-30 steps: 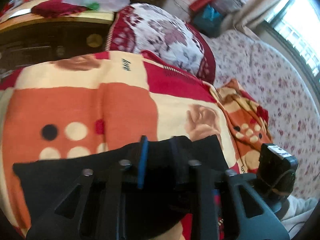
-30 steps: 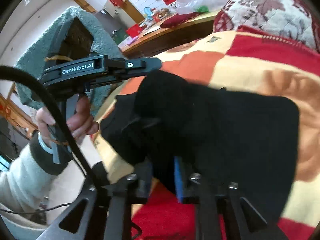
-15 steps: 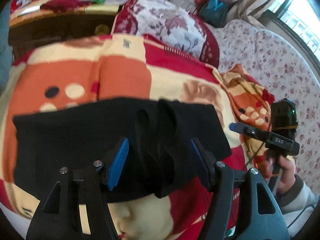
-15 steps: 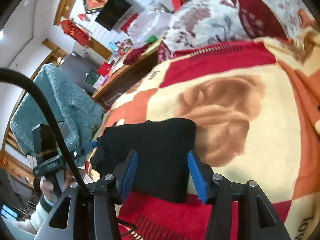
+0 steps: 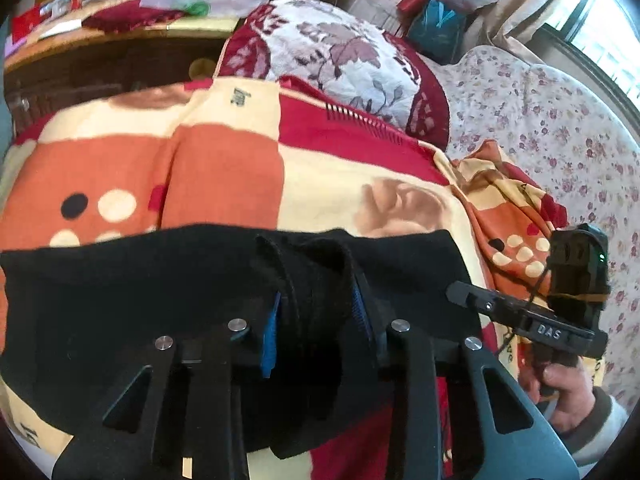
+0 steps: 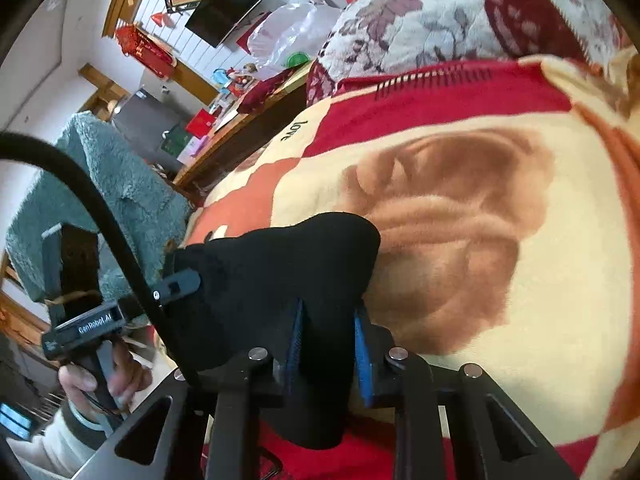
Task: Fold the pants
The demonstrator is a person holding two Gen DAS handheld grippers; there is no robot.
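The black pants (image 5: 140, 296) lie folded across a patterned orange, cream and red blanket (image 5: 224, 168) on a bed. My left gripper (image 5: 316, 316) is shut on a bunched fold of the pants near their near edge. My right gripper (image 6: 326, 332) is shut on the right end of the pants (image 6: 288, 264), which humps up between its blue pads. The right gripper also shows in the left wrist view (image 5: 520, 312), at the pants' right end. The left gripper shows in the right wrist view (image 6: 176, 286), at the far side of the cloth.
A floral red and white pillow (image 5: 340, 56) lies beyond the blanket. A wooden shelf (image 5: 100, 40) with a plastic bag stands behind it. A floral sheet (image 5: 560, 128) covers the right side. A teal fluffy cloth (image 6: 100, 200) hangs at the left.
Both grippers were open half a second ago and have closed on the pants. One second ago both were shut on the cloth, which hung bunched above the blanket.
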